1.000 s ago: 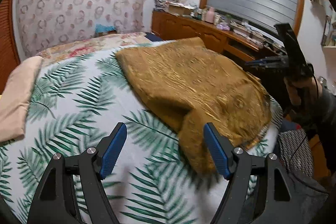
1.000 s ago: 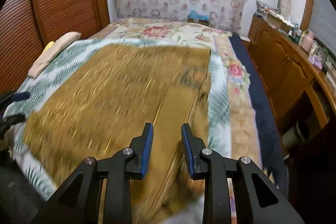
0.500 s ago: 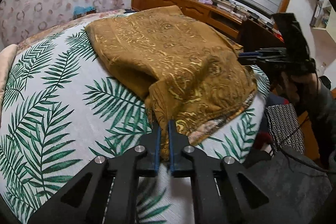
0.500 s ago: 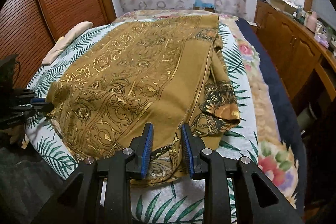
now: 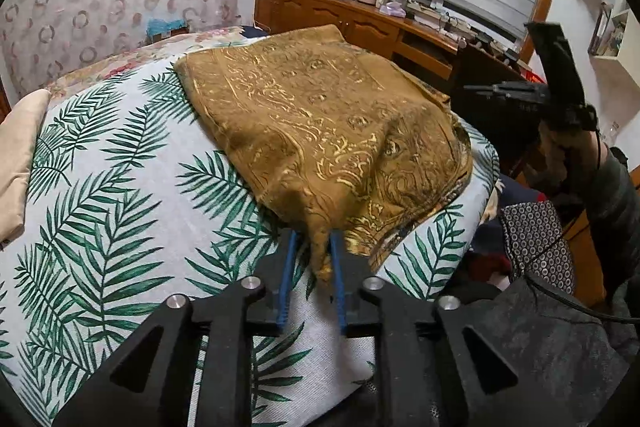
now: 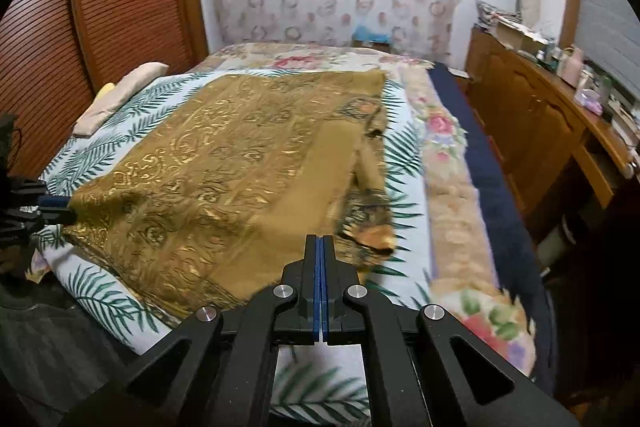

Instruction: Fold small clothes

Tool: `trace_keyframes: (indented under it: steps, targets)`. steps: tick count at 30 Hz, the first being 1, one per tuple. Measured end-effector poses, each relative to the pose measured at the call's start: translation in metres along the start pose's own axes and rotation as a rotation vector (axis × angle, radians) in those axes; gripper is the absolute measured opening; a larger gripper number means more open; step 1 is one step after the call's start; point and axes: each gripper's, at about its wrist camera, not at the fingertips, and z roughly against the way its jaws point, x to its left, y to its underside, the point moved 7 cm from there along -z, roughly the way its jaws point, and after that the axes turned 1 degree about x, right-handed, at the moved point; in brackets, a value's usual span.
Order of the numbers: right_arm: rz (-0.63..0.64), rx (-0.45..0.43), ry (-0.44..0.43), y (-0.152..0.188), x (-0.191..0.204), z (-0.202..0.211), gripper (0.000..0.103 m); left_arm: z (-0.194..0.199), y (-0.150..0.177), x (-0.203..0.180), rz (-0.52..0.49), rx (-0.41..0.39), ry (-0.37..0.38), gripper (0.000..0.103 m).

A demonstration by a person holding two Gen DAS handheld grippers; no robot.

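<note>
A mustard-brown cloth with gold pattern [image 5: 320, 123] lies spread on the palm-leaf bedsheet [image 5: 120, 195]. My left gripper [image 5: 313, 247] is shut on the cloth's near corner, which bunches between the blue pads. In the right wrist view the same cloth [image 6: 224, 171] covers the bed's near half. My right gripper [image 6: 320, 247] has its jaws pressed together at the cloth's near edge; whether fabric is pinched between them is hidden. The right gripper also shows in the left wrist view [image 5: 520, 93], and the left gripper shows in the right wrist view [image 6: 48, 207].
A beige pillow [image 6: 120, 99] lies at the bed's far left. A floral blanket [image 6: 452, 211] and dark blue edge run along the bed's right side. A wooden cabinet [image 6: 540, 123] with clutter stands right. A wooden slatted door [image 6: 80, 7] is left.
My left gripper closed on the cloth's corner and now holds it, slightly lifted. My right gripper went from partly open to fully shut at the cloth's near edge.
</note>
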Motion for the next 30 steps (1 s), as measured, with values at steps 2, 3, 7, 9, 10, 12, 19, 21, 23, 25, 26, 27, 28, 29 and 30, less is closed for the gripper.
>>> trace_keyframes:
  steps: [2, 3, 7, 9, 10, 12, 19, 21, 23, 25, 26, 27, 28, 29, 30]
  targets:
    - [-0.013, 0.005, 0.004, 0.003, -0.003, 0.0, 0.0, 0.004, -0.002, 0.003, 0.002, -0.02, -0.005, 0.025]
    - [-0.019, 0.005, -0.009, 0.005, -0.002, 0.0, 0.0, 0.006, -0.004, 0.005, 0.004, -0.027, -0.011, 0.025]
    - [-0.021, -0.004, -0.043, 0.005, 0.009, -0.005, 0.003, 0.006, -0.011, 0.014, 0.02, -0.041, -0.03, 0.034]
    - [-0.022, 0.004, -0.041, 0.006, 0.013, -0.011, 0.017, 0.001, -0.016, 0.021, 0.018, -0.044, -0.051, 0.052]
    - [-0.028, 0.008, -0.04, 0.006, 0.016, -0.015, 0.027, -0.002, -0.018, 0.025, 0.015, -0.045, -0.066, 0.063]
    - [-0.037, 0.015, -0.04, 0.007, 0.016, -0.023, 0.043, -0.008, -0.02, 0.031, 0.018, -0.044, -0.074, 0.071]
    - [-0.054, 0.053, -0.057, 0.011, 0.021, -0.038, 0.046, -0.027, -0.022, 0.035, 0.034, -0.022, -0.082, 0.071]
    - [-0.062, 0.051, -0.073, 0.01, 0.021, -0.039, 0.046, -0.03, -0.021, 0.034, 0.038, -0.015, -0.074, 0.071]
    - [-0.048, 0.059, -0.073, 0.01, 0.023, -0.04, 0.044, -0.034, -0.019, 0.034, 0.045, -0.005, -0.073, 0.071]
    - [-0.035, 0.062, -0.086, 0.009, 0.025, -0.042, 0.022, -0.035, -0.018, 0.035, 0.053, -0.002, -0.068, 0.071]
    - [-0.031, 0.062, -0.089, 0.008, 0.026, -0.042, 0.014, -0.036, -0.018, 0.034, 0.055, 0.001, -0.067, 0.071]
    - [-0.021, 0.062, -0.097, 0.008, 0.027, -0.041, 0.006, -0.036, -0.017, 0.033, 0.055, 0.004, -0.067, 0.071]
    - [-0.012, 0.053, -0.101, 0.008, 0.028, -0.039, 0.006, -0.036, -0.017, 0.033, 0.053, 0.005, -0.068, 0.071]
    - [-0.009, 0.039, -0.102, 0.007, 0.028, -0.035, 0.006, -0.036, -0.017, 0.033, 0.052, 0.005, -0.069, 0.071]
    - [-0.012, 0.025, -0.105, 0.006, 0.027, -0.032, 0.006, -0.037, -0.017, 0.032, 0.053, 0.005, -0.069, 0.071]
